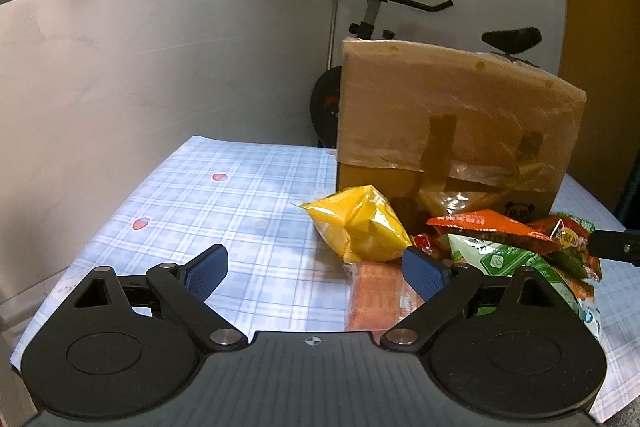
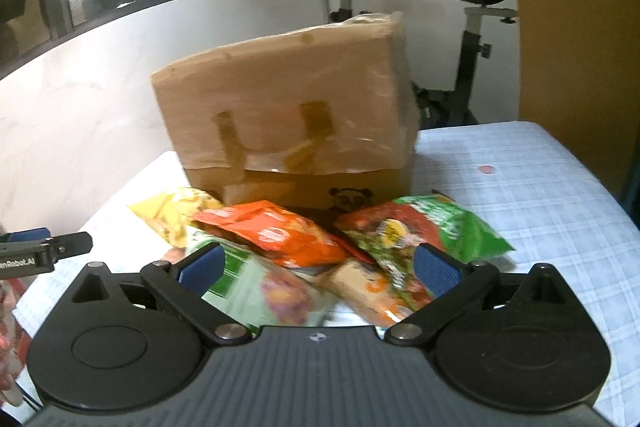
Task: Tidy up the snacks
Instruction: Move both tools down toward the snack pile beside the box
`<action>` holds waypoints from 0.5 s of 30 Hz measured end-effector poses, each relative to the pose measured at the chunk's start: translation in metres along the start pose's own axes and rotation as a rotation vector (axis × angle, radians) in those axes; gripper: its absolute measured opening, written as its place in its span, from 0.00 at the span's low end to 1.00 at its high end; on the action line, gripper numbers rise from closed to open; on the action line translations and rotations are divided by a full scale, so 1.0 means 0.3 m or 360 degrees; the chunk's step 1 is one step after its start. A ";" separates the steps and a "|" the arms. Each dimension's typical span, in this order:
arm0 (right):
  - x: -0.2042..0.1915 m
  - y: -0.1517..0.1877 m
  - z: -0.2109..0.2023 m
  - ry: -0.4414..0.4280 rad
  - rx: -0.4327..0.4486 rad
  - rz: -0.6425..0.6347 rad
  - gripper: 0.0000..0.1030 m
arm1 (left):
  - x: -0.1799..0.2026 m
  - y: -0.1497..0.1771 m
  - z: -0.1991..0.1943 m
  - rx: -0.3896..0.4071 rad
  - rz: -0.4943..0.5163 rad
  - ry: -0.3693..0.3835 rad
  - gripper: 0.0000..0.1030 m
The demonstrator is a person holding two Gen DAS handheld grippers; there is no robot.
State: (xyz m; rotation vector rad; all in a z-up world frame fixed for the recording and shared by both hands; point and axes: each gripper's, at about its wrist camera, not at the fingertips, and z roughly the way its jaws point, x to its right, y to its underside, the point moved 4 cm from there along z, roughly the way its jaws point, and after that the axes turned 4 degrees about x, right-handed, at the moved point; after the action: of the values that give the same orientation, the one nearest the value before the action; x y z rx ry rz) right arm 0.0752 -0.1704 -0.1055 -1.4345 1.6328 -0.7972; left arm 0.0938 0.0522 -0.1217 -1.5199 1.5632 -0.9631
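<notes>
A pile of snack bags lies in front of a taped cardboard box [image 1: 452, 123] [image 2: 288, 115] on a blue plaid tablecloth [image 1: 224, 203]. In the left wrist view I see a yellow bag [image 1: 360, 227], an orange bag [image 1: 484, 227], a green-white bag [image 1: 508, 259] and an orange wafer pack [image 1: 376, 295]. My left gripper [image 1: 316, 267] is open and empty, just left of the pile. My right gripper [image 2: 320, 267] is open and empty, hovering over the orange bag [image 2: 276, 231], the green-red bag [image 2: 428, 227] and the yellow bag [image 2: 176, 211].
An exercise bike [image 1: 384, 3] [image 2: 476, 39] stands behind the table by a white wall. The tablecloth stretches left of the pile [image 1: 192, 227] and right of it [image 2: 532, 195]. The left gripper's tip [image 2: 44, 247] shows at the right view's left edge.
</notes>
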 end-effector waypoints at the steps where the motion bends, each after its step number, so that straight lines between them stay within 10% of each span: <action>1: -0.018 -0.008 0.008 -0.0018 -0.0012 0.0005 1.00 | -0.008 -0.001 -0.003 0.0002 -0.0014 0.0000 0.93; 15: -0.238 0.055 0.140 -0.0051 -0.0312 -0.0178 1.00 | -0.071 0.024 0.026 0.0003 -0.0097 -0.0031 0.93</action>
State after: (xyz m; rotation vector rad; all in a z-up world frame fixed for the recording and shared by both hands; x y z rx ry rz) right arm 0.1065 -0.0955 -0.1282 -1.6795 1.6542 -0.6870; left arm 0.0981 0.0734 -0.1315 -1.5794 1.5093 -0.9803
